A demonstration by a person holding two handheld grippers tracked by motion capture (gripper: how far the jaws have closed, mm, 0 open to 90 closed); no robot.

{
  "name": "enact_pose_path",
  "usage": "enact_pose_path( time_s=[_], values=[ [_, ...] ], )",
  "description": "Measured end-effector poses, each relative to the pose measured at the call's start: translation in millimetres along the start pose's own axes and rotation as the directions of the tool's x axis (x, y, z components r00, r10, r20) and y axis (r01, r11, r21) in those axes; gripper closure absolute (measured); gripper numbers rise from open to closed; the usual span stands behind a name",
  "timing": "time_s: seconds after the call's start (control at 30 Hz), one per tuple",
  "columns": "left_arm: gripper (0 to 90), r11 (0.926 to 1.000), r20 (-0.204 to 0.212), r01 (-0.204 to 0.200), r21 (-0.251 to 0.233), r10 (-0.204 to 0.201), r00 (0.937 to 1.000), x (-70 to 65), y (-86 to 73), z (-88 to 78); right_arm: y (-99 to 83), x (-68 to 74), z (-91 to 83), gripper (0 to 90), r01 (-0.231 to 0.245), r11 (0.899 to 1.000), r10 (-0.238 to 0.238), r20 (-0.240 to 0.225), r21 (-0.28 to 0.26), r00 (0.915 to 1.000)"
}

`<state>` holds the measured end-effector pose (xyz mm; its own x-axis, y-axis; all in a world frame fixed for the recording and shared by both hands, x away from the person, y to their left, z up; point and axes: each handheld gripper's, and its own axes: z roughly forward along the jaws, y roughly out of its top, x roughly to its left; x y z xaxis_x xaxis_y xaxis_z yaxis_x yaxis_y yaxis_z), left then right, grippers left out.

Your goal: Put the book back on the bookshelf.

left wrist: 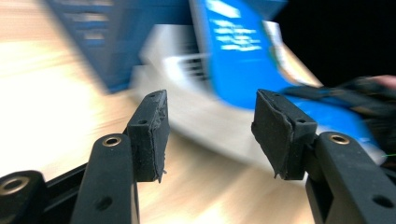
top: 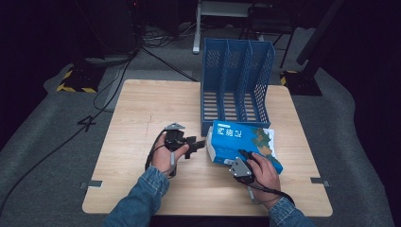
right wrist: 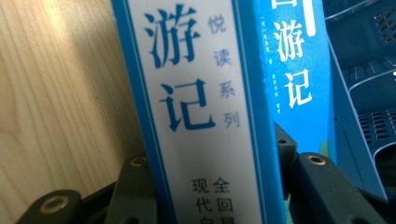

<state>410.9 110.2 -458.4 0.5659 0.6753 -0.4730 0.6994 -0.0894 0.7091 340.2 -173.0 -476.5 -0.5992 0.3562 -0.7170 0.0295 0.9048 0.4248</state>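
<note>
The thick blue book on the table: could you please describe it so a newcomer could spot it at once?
On the light wooden table, look just in front of the tall blue slotted plastic file rack. The thick blue book lies there tilted, its white-and-blue spine clamped in the right claw; nothing else bears printed characters.

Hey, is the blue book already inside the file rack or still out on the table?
Out. The blue book sits in front of the blue file rack, its three slots empty, with the right tongs clamped on its spine.
</note>
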Motion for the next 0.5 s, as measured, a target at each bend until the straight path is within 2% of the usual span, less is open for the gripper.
enact_pose_path(
  time_s=[0.07, 0.1, 0.13, 0.2, 0.27, 0.3, 0.37, 0.4, 0.47, 0.5],
  values=[
    [47.1, 0.9987, -0.098, 0.019, 0.048, -0.015, 0.9951, 19.0, -2.6, -7.7, 0.9, -3.3, -3.3, 59.5, 0.003, 1.0, -0.003, -0.009, -0.01, 1.0],
    [47.1, 0.997, -0.149, 0.028, 0.072, -0.017, 0.9887, 28.4, -4.3, -10.0, 1.8, -5.0, -5.8, 59.8, 0.003, 1.0, -0.003, -0.017, -0.017, 0.9999],
    [46.5, 0.9958, -0.178, 0.025, 0.088, -0.009, 0.984, 33.7, -5.5, -11.1, 2.9, -6.3, -8.0, 60.1, -0.001, 1.0, 0.001, -0.021, -0.02, 0.9998],
    [46.3, 0.992, -0.243, 0.02, 0.125, 0.011, 0.9699, 45.7, -8.6, -14.0, 4.9, -9.0, -11.8, 60.5, -0.012, 0.999, 0.011, -0.028, -0.031, 0.9996],
    [43.0, 0.9833, -0.281, 0.041, 0.177, 0.01, 0.9596, 57.0, -12.7, -15.5, 6.8, -14.6, -18.3, 60.6, -0.038, 0.999, 0.035, -0.075, -0.035, 0.9966],
    [44.3, 0.9851, -0.274, 0.039, 0.167, 0.009, 0.9617, 60.6, -14.0, -16.7, 6.9, -18.7, -23.0, 60.8, -0.054, 0.998, 0.049, -0.103, -0.043, 0.9935],
    [43.1, 0.986, -0.263, 0.064, 0.154, -0.021, 0.9646, 64.2, -13.7, -18.9, 5.3, -24.6, -28.9, 60.9, -0.103, 0.993, 0.093, -0.138, -0.063, 0.9861],
    [43.0, 0.9862, -0.273, 0.064, 0.153, -0.02, 0.9619, 65.1, -13.6, -19.7, 3.6, -28.2, -32.5, 61.0, -0.131, 0.989, 0.118, -0.158, -0.073, 0.9803],
    [43.0, 0.9874, -0.267, 0.058, 0.147, -0.017, 0.9635, 65.9, -13.6, -19.0, -1.9, -39.4, -41.5, 61.0, -0.211, 0.973, 0.187, -0.222, -0.088, 0.957],
    [42.7, 0.9878, -0.269, 0.06, 0.143, -0.02, 0.9629, 65.7, -13.6, -18.6, -4.7, -44.9, -45.1, 61.1, -0.252, 0.963, 0.222, -0.256, -0.091, 0.9409]
  ],
)
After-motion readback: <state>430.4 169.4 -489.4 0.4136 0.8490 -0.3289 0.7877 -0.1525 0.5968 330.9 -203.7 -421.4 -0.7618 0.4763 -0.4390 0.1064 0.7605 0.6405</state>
